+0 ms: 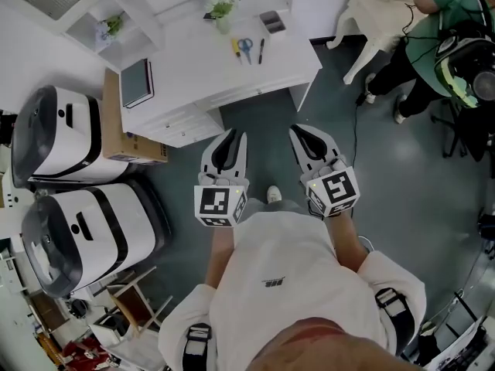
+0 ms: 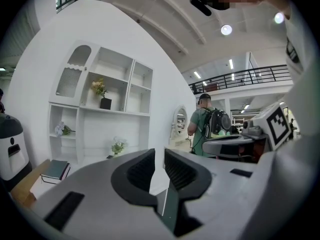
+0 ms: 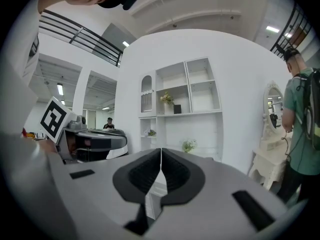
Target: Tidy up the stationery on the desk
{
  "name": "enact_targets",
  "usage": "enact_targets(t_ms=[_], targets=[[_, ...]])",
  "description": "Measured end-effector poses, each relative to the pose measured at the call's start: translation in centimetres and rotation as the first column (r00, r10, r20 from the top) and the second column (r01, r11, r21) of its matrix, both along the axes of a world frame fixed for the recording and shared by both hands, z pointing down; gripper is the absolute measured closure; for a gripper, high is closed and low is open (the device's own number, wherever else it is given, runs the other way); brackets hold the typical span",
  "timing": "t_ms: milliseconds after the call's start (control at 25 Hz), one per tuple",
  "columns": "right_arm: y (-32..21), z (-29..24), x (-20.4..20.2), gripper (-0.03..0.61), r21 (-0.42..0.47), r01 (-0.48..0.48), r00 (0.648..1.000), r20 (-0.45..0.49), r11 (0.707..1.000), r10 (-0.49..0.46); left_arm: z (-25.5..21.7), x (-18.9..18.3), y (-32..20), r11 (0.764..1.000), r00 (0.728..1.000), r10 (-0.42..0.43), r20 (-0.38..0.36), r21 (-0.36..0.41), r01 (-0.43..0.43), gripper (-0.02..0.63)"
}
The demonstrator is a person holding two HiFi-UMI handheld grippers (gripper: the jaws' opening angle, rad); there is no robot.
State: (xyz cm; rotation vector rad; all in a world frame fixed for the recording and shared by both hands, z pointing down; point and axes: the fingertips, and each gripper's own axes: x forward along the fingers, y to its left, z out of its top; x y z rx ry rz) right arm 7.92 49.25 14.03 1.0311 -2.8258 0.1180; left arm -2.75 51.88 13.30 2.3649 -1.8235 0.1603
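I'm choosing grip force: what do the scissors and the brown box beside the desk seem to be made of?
Scissors: blue handles, probably plastic; the blades are too small to judge. Brown box: matte tan faces with dark print, likely cardboard.

The flat white desk (image 1: 193, 60) carries a dark slate-grey hardcover book (image 1: 137, 82), blue-handled scissors (image 1: 245, 47), a slim yellow pen (image 1: 235, 48), a slim black pen (image 1: 261, 50) and a green-leaved plant in a pale pot (image 1: 221, 11). The brown cardboard box (image 1: 112, 122) shows dark print on its side. Two rounded plastic machines (image 1: 58, 134) are white with black bands. The left gripper (image 1: 232, 134) and right gripper (image 1: 298, 130) are light grey with black ribbed pads. Their marker cubes (image 1: 218, 205) bear black-and-white square patterns. The smooth floor (image 1: 402, 192) is dark grey-green.
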Motion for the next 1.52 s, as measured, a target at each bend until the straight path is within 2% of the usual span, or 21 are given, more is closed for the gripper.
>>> enact_targets(t_ms=[800,1520], targets=[[-10.6,2.0,-2.9,0.581,-0.021,-0.023,1.000,-0.005,1.000,0.023,2.2,-3.0,-10.9,1.000,1.000,0.010,-0.008,-0.010,-0.010,0.614],[-24.6,5.9,-8.2,0.581,-0.107,-0.072,0.997,-0.050,0.992,0.067,6.5,-8.2,-25.6,0.993,0.997,0.074,-0.022,-0.095,-0.075,0.614]])
